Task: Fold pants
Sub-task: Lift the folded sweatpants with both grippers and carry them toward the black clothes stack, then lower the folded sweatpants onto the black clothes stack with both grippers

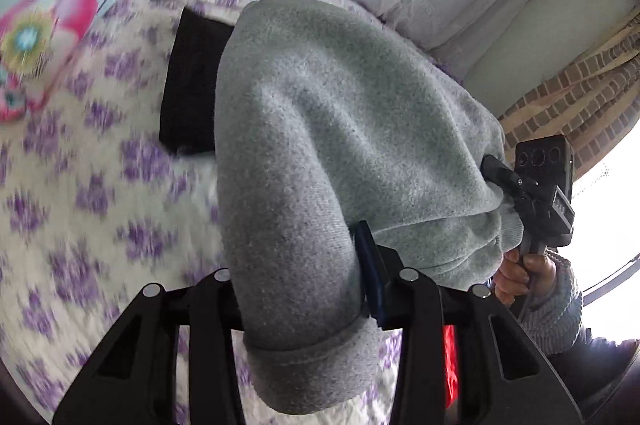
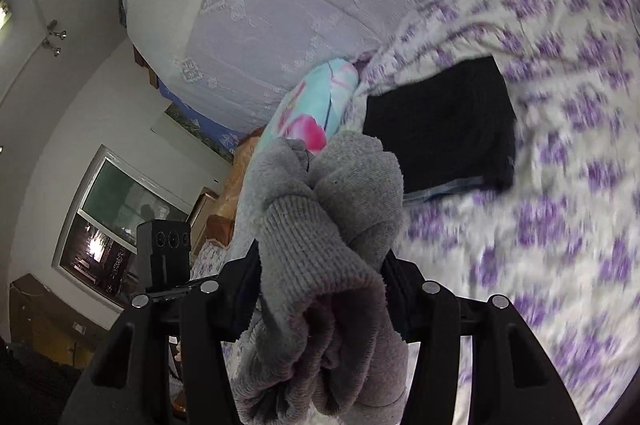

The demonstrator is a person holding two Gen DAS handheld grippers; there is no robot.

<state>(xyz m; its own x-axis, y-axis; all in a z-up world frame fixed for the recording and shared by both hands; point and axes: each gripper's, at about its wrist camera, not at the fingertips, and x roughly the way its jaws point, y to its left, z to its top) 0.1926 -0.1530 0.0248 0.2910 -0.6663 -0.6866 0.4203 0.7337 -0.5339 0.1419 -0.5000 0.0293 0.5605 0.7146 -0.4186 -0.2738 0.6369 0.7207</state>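
Grey fleece pants point(image 1: 336, 145) hang lifted above a white bedspread with purple flowers point(image 1: 80, 209). My left gripper point(image 1: 308, 309) is shut on a cuffed end of the pants. My right gripper point(image 2: 320, 285) is shut on the bunched ribbed part of the pants point(image 2: 316, 237). The right gripper also shows in the left wrist view point(image 1: 500, 177), at the pants' right edge, with the hand that holds it. The left gripper's camera block point(image 2: 164, 245) shows in the right wrist view at the left.
A folded black garment point(image 1: 192, 85) lies on the bedspread behind the pants, also in the right wrist view point(image 2: 444, 129). A turquoise and pink floral pillow point(image 1: 60, 5) lies at the bed's head. A pale padded headboard point(image 2: 260, 5) stands behind. A window point(image 2: 112, 221) is on the wall.
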